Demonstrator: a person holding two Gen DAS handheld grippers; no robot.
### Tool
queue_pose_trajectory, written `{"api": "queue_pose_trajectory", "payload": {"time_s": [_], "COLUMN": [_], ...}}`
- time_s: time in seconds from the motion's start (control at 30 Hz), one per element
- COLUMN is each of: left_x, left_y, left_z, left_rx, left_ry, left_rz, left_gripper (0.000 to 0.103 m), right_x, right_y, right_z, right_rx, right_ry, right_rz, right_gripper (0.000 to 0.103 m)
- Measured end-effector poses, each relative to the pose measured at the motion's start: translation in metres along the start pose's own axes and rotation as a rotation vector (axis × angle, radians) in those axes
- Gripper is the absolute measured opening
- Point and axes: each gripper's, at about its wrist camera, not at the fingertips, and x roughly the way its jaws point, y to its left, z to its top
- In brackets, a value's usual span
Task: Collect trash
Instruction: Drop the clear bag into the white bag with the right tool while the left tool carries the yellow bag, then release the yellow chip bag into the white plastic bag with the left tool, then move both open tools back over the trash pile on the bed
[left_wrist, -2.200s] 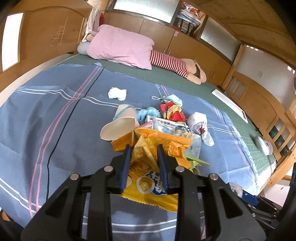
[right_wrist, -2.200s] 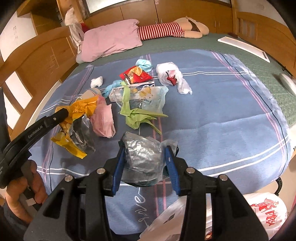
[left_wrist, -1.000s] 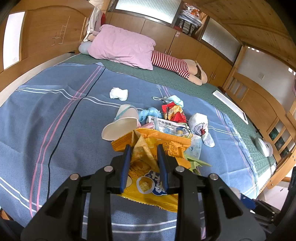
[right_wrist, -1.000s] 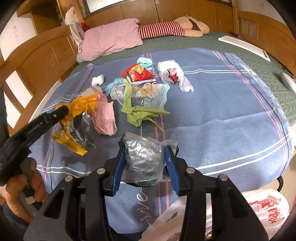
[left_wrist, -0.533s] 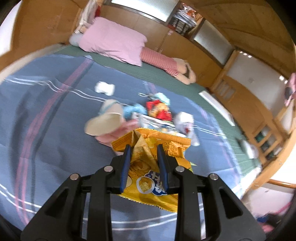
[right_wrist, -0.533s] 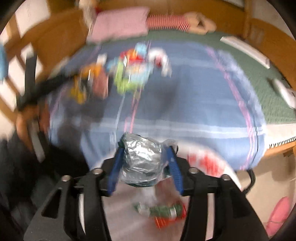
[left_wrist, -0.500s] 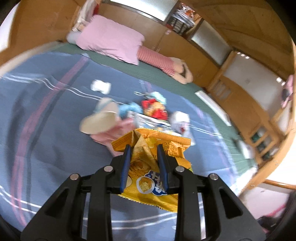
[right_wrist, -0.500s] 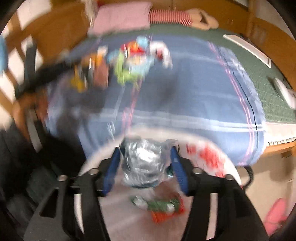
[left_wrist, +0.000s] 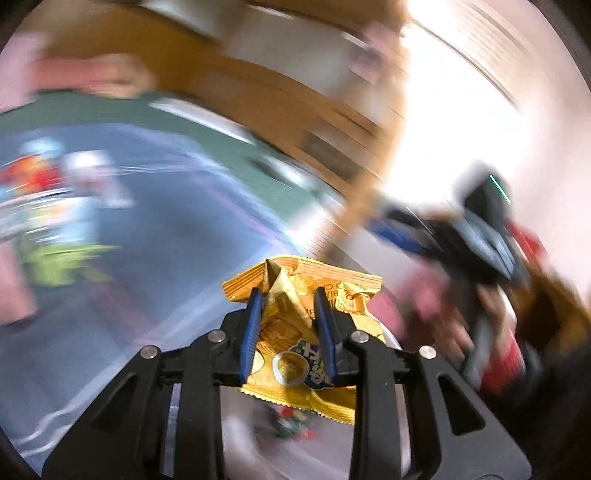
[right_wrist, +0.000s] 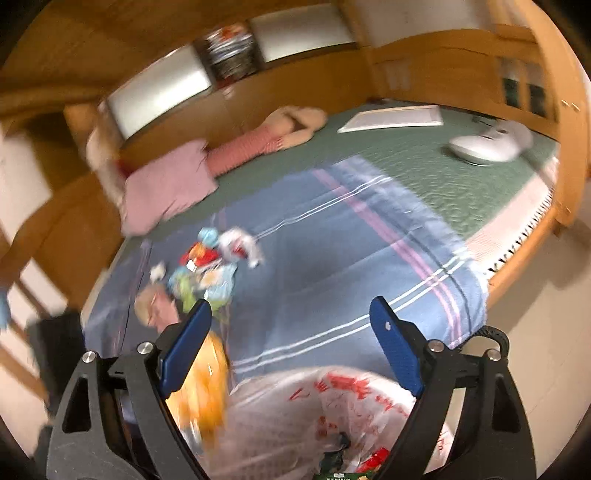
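My left gripper is shut on a crumpled yellow snack bag and holds it in the air past the bed's edge. In the right wrist view that same yellow snack bag blurs in at lower left, beside the mouth of a white plastic bag with red print. My right gripper hangs above that bag, its jaws opening wide with nothing between them. Wrappers lie inside the bag. A pile of trash stays on the blue blanket.
A pink pillow and a striped doll lie at the head of the bed. A white device sits on the green mattress cover. The wooden bed frame borders the floor on the right. A hand holds the other gripper.
My right gripper has opened and let go of the silver wrapper, which is gone from its jaws. My left gripper has swung right with the yellow bag, off the bed toward the white bag.
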Motion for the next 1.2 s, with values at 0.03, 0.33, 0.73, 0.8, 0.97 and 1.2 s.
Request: {"api": "queue_pose_trajectory", "payload": {"time_s": [0.03,0.33,0.73,0.8,0.97,1.2], "left_x": [0.009,0.037,-0.088,-0.101,-0.11,-0.115], "left_y": [-0.01,-0.008,0.096,0.114,0.123,0.123], "left_z": [-0.004,-0.007,-0.014,-0.025,-0.042,-0.037], "left_rx": [0.036,0.041,-0.575,-0.701,-0.771,-0.733], "left_ry": [0.035,0.11,-0.311,-0.306,-0.303,-0.292], "left_rz": [-0.031,0.116,1.061,1.091,1.129,1.176], "left_gripper": [0.03,0.089,0.091,0.091,0.091,0.091], "right_x": [0.0,0.02,0.071,0.081,0.094,0.122], "right_y": [-0.004,-0.005,0.051,0.064,0.084,0.104], "right_z": [0.001,-0.004,-0.017,-0.021,-0.03,-0.033], "right_rx": [0.017,0.075,0.01,-0.011,-0.046,-0.069], "right_ry": [-0.004,0.052,0.173,0.199,0.232,0.273], "right_rz": [-0.013,0.001,0.034,0.043,0.06,0.073], "right_gripper": [0.086,0.086,0.086,0.086,0.086,0.086]}}
